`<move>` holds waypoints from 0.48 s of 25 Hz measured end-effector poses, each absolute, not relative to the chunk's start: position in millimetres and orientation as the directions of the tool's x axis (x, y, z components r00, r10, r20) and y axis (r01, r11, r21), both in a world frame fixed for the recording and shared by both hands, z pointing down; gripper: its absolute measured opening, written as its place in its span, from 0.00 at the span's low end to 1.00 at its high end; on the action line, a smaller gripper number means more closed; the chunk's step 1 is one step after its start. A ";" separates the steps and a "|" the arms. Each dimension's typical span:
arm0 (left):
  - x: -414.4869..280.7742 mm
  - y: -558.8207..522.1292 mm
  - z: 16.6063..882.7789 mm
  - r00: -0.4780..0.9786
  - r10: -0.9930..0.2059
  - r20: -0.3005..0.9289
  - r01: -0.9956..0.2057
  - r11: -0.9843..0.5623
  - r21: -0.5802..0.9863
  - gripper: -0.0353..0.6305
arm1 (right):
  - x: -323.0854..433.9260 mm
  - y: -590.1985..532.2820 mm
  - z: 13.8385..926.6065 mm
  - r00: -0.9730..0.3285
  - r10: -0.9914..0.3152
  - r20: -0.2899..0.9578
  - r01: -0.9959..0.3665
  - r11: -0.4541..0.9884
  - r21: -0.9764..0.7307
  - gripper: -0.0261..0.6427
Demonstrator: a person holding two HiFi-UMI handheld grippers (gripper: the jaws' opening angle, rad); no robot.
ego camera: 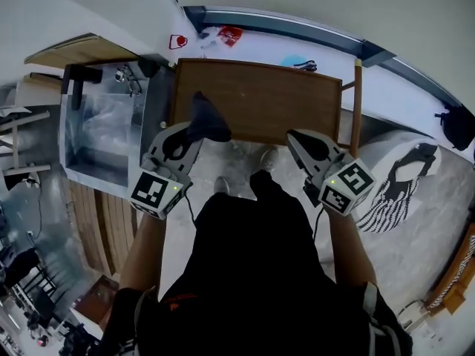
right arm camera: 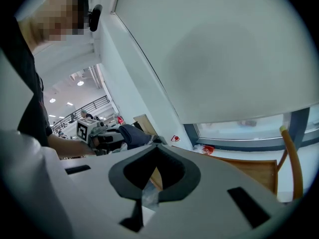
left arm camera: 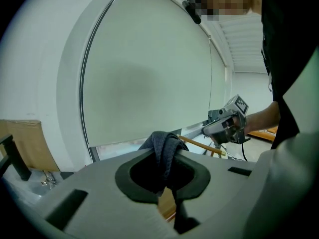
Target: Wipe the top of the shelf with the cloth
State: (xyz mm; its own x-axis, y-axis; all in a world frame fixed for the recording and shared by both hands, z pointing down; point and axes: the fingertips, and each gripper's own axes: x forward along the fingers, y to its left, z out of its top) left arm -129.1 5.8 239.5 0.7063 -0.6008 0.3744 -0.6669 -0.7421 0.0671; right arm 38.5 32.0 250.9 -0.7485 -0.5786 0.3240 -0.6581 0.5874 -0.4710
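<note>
Dark blue-grey woven cloth [ego camera: 206, 119] was bunched into a crumpled lump and pinched in the closed jaws of the left gripper [ego camera: 191, 130], at the near-left edge of the brown rectangular wooden shelf top [ego camera: 260, 95]; contact unclear. The right gripper [ego camera: 293, 138] had its 2 jaws together, nothing between. The wood looked smooth and matte. Pale speckled floor [ego camera: 237, 162] lay below, with black-and-white striped fabric [ego camera: 393, 191] to the right.

Shelf [ego camera: 274, 95]: rectangular brown wooden top with a darker rim, and a light wooden post [ego camera: 357, 99] at its right end. Dark cloth [ego camera: 206, 121] sits over the near-left edge, probably touching the wood, but the angle is too steep to confirm. Shelf stands on pale marbled floor [ego camera: 438, 221]. Striped bag [ego camera: 397, 188] lies on the floor to the right, red packet [ego camera: 230, 34] behind by the wall.
</note>
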 end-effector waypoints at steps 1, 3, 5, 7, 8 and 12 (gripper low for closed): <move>-124.4 -0.7 241.3 0.701 -0.604 0.380 -0.670 -0.740 0.061 0.12 | 44.3 25.6 253.2 -0.751 -0.574 0.326 -0.655 0.589 -0.473 0.04; -115.9 -12.1 245.1 0.690 -0.609 0.390 -0.678 -0.733 0.055 0.12 | 55.0 13.5 257.2 -0.755 -0.567 0.329 -0.652 0.591 -0.476 0.05; -108.9 -21.8 249.3 0.683 -0.611 0.400 -0.683 -0.729 0.053 0.12 | 64.0 2.4 259.9 -0.757 -0.563 0.332 -0.650 0.591 -0.478 0.04; -102.8 -30.3 253.4 0.681 -0.607 0.408 -0.682 -0.730 0.052 0.12 | 70.6 -6.6 262.9 -0.761 -0.556 0.334 -0.645 0.600 -0.473 0.04; -100.0 -34.0 255.4 0.682 -0.604 0.411 -0.679 -0.732 0.051 0.12 | 73.0 -10.4 264.4 -0.763 -0.553 0.335 -0.643 0.603 -0.472 0.04; -94.2 -50.8 264.0 0.685 -0.597 0.419 -0.679 -0.730 0.070 0.12 | 75.0 -26.3 274.0 -0.758 -0.546 0.357 -0.651 0.590 -0.478 0.04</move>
State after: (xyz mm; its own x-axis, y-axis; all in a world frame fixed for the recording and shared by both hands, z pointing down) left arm -94.2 -50.8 264.0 0.6845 -0.5965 0.4191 -0.6794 -0.7304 0.0701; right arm 75.0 -26.3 274.0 -0.7577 -0.5463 0.3570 -0.6506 0.5902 -0.4779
